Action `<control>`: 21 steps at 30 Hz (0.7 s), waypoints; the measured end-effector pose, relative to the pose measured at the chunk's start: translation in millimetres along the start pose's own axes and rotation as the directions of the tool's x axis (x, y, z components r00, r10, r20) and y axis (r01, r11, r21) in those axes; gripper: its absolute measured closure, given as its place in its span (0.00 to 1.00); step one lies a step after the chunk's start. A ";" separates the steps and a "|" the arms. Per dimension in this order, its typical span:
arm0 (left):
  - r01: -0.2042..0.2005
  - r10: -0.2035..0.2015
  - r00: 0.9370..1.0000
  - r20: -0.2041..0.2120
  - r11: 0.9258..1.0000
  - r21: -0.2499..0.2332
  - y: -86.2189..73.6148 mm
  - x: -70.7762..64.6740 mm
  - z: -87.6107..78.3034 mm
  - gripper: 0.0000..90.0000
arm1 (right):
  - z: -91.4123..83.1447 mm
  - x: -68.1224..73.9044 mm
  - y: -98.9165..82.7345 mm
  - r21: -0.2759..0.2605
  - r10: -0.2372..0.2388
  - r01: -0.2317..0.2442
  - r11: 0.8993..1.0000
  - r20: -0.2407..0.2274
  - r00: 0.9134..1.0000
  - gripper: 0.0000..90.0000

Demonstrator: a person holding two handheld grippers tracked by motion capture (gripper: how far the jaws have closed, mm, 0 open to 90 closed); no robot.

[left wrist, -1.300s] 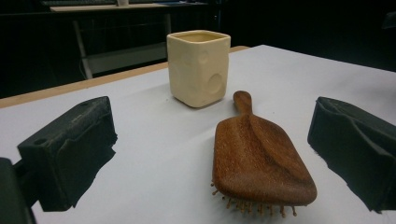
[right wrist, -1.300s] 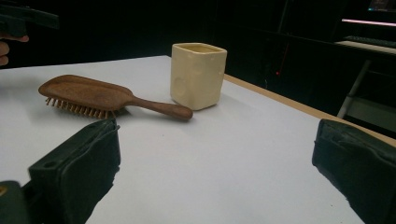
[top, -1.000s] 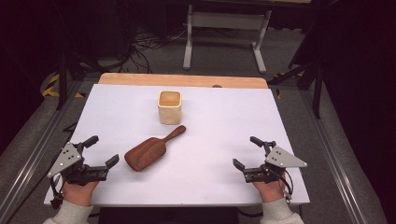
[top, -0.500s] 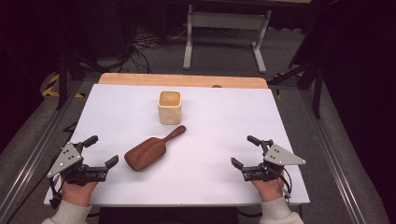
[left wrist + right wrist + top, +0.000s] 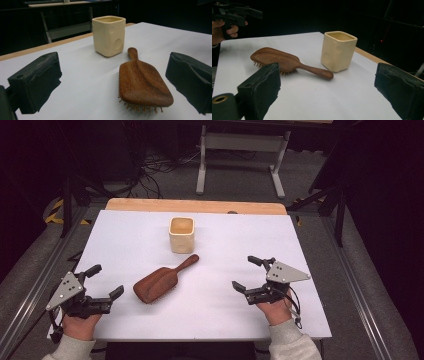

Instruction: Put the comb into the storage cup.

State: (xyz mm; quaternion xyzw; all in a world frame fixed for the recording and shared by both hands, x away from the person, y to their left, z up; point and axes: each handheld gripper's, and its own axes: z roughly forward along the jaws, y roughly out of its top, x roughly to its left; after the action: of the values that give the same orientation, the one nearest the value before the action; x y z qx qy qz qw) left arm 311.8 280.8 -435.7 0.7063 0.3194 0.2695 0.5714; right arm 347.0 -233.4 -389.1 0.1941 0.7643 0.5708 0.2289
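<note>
Little change from a second back: my right tool [image 5: 250,273] has crept slightly inward and forward over the white bench [image 5: 310,250], jaws spread, empty. Left tool [image 5: 105,281] holds its spot near the front left corner, also released. Wooden hairbrush [image 5: 162,280] lies bristles down mid-bench, unmoved, handle pointing toward the cream cup [image 5: 181,234], close to it, contact unclear.

1. Bare white table [image 5: 310,245] between right gripper [image 5: 250,273] and cup [image 5: 181,234].
2. Hairbrush [image 5: 162,280] lies between left gripper [image 5: 106,280] and the cup, partly blocking that approach.
</note>
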 end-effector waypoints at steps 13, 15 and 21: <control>-0.004 0.004 1.000 0.001 1.000 0.002 0.1 -0.5 0.2 0.01 | 37.1 5.7 25.5 0.019 -0.059 0.060 0.998 -0.078 0.995 0.08; -0.005 0.005 1.000 0.003 1.000 0.000 0.0 -0.4 0.2 0.01 | 44.8 5.9 29.8 0.025 -0.069 0.071 0.997 -0.095 0.993 0.08; -0.007 0.007 1.000 0.005 1.000 0.008 -0.4 0.3 -0.3 0.01 | 65.5 5.9 41.3 0.049 -0.086 0.093 0.994 -0.133 0.987 0.08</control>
State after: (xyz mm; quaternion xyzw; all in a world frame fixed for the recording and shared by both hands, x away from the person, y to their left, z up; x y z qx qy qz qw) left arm 311.8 281.3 -436.1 0.7104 0.3168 0.2685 0.5682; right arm 381.1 -167.5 -366.1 0.1282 0.8010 0.5501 0.1982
